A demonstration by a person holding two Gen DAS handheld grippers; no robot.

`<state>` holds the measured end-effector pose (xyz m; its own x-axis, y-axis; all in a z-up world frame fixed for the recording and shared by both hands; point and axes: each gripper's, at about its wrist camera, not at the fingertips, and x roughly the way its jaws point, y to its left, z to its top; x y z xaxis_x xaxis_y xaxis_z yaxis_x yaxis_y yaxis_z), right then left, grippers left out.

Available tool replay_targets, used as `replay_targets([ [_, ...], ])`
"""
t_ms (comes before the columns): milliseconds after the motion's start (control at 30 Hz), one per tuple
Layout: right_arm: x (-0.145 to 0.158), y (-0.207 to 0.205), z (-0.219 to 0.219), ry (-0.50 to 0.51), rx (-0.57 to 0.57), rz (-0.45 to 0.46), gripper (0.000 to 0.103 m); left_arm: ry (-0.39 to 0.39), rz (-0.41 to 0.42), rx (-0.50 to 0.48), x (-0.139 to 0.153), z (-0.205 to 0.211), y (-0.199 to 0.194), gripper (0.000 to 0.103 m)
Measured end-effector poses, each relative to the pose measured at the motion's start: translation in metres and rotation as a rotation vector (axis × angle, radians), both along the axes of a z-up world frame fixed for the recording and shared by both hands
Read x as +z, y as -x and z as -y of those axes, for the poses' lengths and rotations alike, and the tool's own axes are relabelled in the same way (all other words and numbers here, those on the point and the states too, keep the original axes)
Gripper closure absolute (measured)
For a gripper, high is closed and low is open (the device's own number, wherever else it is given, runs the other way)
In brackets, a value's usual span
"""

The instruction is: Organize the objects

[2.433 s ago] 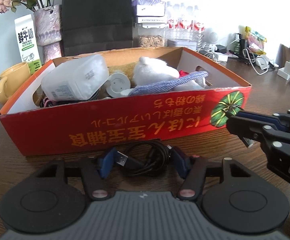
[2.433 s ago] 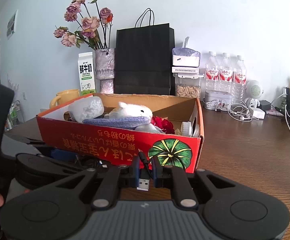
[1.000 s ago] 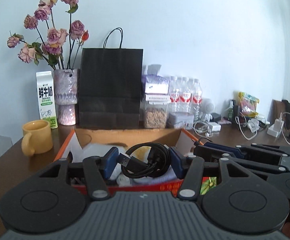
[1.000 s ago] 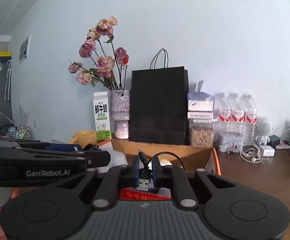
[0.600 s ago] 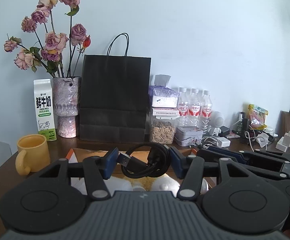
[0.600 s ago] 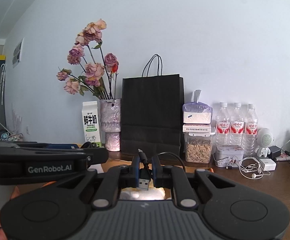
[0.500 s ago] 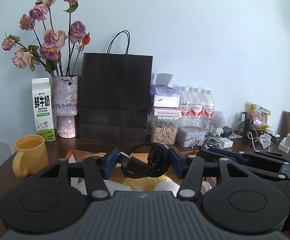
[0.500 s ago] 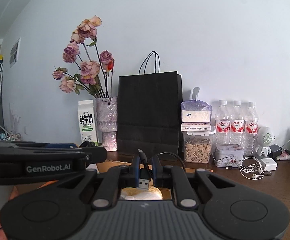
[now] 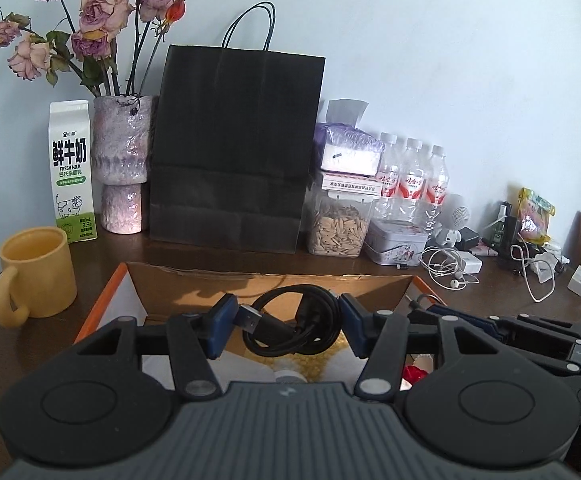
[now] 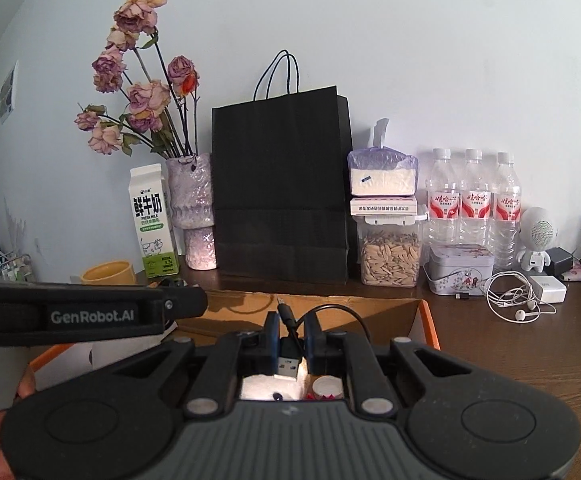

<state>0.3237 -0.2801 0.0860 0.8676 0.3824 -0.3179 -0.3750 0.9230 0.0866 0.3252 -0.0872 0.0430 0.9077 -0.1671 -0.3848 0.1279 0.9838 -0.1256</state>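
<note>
Left wrist view: your desk (image 9: 490, 320) fills the lower half, with the black bag (image 9: 234, 148) standing upper centre. Below it, the open box (image 9: 138, 292) sits at lower centre, under both tools. Your left gripper (image 9: 286, 326) is clamped on the coiled cable (image 9: 294, 330), held over the box. In the right wrist view, your right gripper (image 10: 290, 346) pinches the plug (image 10: 289, 362), also above the box.
</note>
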Motion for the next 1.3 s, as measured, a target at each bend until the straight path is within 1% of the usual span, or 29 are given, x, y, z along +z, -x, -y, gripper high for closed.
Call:
replay_targets([
  [67, -0.002, -0.001, 0.001, 0.005, -0.005, -0.011, 0.09, -0.001, 0.014, -0.002, 0.0, -0.002, 0.002, 0.044],
  [100, -0.003, -0.001, 0.001, 0.007, -0.011, -0.012, 0.089, -0.002, 0.019, 0.004, 0.001, -0.003, 0.002, 0.036],
  [133, -0.005, -0.002, 0.002, 0.01, -0.015, -0.018, 0.082, -0.005, 0.024, 0.007, 0.003, -0.004, 0.003, 0.027],
  [167, -0.006, -0.002, 0.003, 0.01, -0.017, -0.026, 0.073, -0.006, 0.032, 0.017, 0.004, -0.006, 0.004, 0.006],
  [200, -0.006, -0.003, 0.004, 0.011, -0.023, -0.027, 0.047, -0.005, 0.051, 0.031, 0.005, -0.008, 0.007, 0.0],
  [233, -0.007, -0.003, 0.004, 0.017, -0.033, -0.026, 0.016, -0.008, 0.073, 0.046, 0.007, -0.01, 0.01, 0.0],
  [267, -0.007, -0.002, 0.004, 0.025, -0.038, -0.025, 0.006, -0.014, 0.075, 0.048, 0.008, -0.011, 0.012, 0.0],
  [300, -0.007, -0.001, 0.003, 0.029, -0.038, -0.021, 0.0, -0.015, 0.07, 0.047, 0.01, -0.012, 0.012, 0.0],
  [367, -0.005, 0.002, 0.003, 0.032, -0.041, -0.012, 0.0, -0.009, 0.063, 0.055, 0.01, -0.015, 0.014, 0.0],
  [500, 0.001, 0.011, 0.004, 0.032, -0.038, -0.007, 0.0, -0.03, 0.061, 0.063, 0.012, -0.017, 0.023, 0.0],
  [633, 0.01, 0.03, 0.004, 0.042, -0.042, 0.008, 0.0, -0.045, 0.061, 0.059, 0.017, -0.023, 0.043, 0.0],
  [833, 0.019, 0.075, 0.007, 0.06, -0.039, -0.007, 0.0, -0.045, 0.042, 0.045, 0.025, -0.039, 0.087, 0.0],
  [1033, 0.022, 0.12, 0.011, 0.041, -0.025, -0.066, 0.0, -0.065, -0.053, 0.042, 0.018, -0.054, 0.127, 0.0],
  [1133, 0.02, 0.137, 0.014, 0.033, -0.028, -0.096, 0.0, -0.061, -0.098, 0.077, 0.01, -0.06, 0.145, 0.0],
  [1300, 0.015, 0.159, 0.015, 0.028, -0.028, -0.12, 0.0, -0.054, -0.127, 0.1, 0.004, -0.066, 0.169, 0.0],
])
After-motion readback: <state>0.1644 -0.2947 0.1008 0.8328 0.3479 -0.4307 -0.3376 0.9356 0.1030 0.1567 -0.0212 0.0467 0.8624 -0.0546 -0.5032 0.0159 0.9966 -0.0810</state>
